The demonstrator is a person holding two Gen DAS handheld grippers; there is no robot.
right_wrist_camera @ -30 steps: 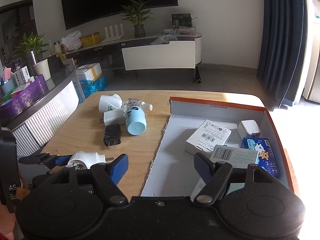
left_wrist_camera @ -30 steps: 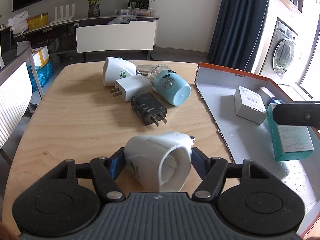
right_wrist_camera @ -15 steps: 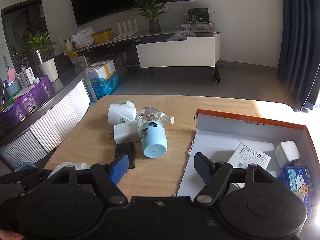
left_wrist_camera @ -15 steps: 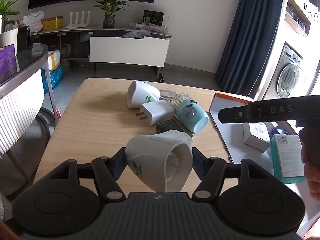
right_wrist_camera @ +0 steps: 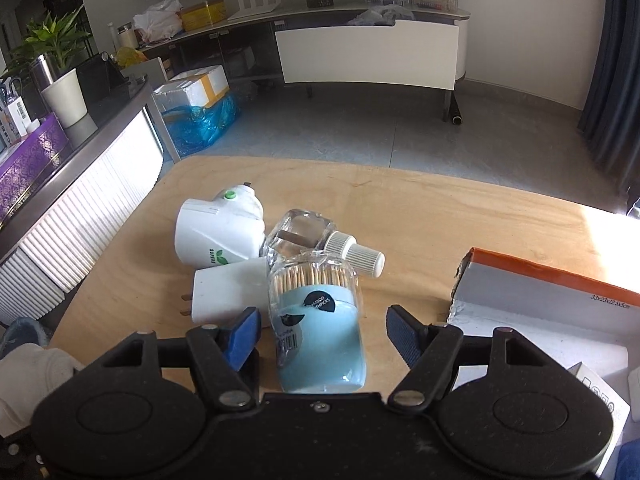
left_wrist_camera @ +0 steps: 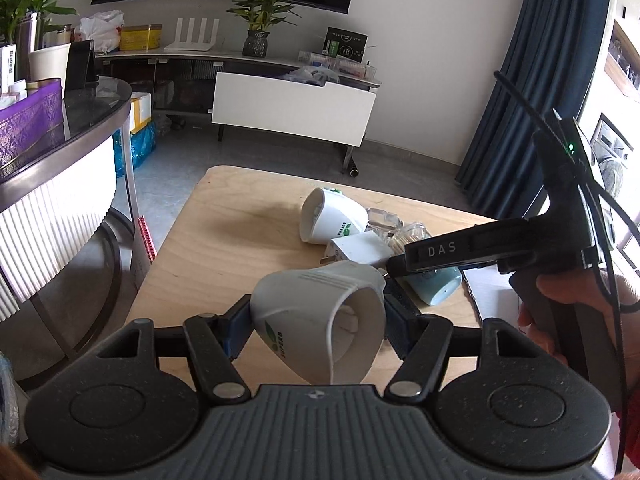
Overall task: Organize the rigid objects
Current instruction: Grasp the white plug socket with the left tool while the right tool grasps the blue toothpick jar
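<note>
Toothpick jar (right_wrist_camera: 318, 332): toothpicks inside, on its side | box (right_wrist_camera: 548, 280): open

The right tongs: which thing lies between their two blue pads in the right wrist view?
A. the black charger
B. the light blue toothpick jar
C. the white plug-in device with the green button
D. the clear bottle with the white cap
B: the light blue toothpick jar lies on the table between the pads of the right tongs, with a gap on each side, so the pads do not press on it yet.
</note>
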